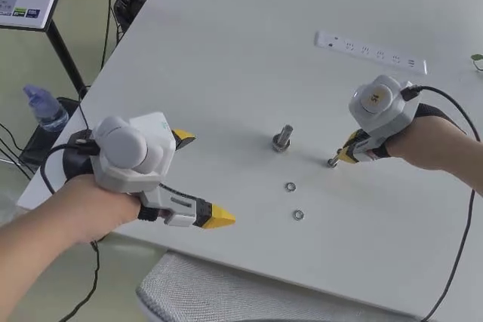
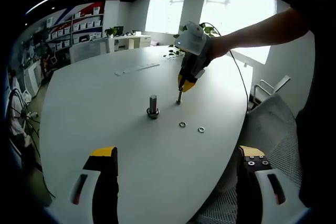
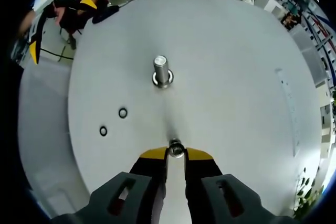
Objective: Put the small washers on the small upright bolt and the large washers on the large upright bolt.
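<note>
left fingers: the left gripper [image 1: 200, 178] is held over the near edge of the counter [image 1: 226, 58], yellow-tipped fingers [image 2: 102, 153] spread wide with nothing between them.
chair: a grey mesh chair back [image 1: 196, 292] sits below the left fingers, off the counter edge.
edge washer: a washer [image 1: 298, 215] lies flat on the counter ahead of the left fingers, well apart from them.
inner washer: a second washer [image 1: 290, 186] lies flat near the first, one step further from the left fingers. It is between them and the bolts and touches neither bolt.
large upright bolt: it stands [image 1: 282, 139] beyond both washers, straight ahead of the left fingers and apart from the right fingers. A ring shows at its foot in the right gripper view; I cannot tell whether that is a washer or its own head.
small upright bolt: it stands [image 1: 332, 161] right at the tips of the right fingers.
right fingers: the right gripper [image 1: 345, 157] has its fingers narrow, the tips on either side of the small bolt's top. I cannot tell whether they pinch it.
power strip: a white strip [image 1: 370, 50] lies far beyond the right fingers.
</note>
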The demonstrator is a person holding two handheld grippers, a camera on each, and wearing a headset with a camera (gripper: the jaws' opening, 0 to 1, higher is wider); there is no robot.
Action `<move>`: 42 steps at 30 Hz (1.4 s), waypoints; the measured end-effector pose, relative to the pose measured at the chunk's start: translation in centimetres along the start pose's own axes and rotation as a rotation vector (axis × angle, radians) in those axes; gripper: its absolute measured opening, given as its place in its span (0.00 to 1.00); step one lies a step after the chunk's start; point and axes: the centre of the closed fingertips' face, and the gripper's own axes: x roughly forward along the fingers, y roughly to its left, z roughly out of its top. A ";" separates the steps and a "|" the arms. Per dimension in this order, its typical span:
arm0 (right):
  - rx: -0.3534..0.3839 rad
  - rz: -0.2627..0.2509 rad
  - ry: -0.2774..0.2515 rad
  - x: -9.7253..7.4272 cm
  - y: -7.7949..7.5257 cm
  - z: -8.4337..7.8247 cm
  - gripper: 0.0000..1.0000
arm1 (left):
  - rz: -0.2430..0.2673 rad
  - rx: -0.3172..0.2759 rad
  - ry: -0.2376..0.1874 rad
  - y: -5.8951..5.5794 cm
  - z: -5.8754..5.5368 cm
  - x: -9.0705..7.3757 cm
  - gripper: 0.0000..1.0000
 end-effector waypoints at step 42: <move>-0.066 -0.021 0.037 3.8 -0.1 -1.1 0.12 | 0.008 -0.023 0.030 0.4 -1.1 -1.0 0.89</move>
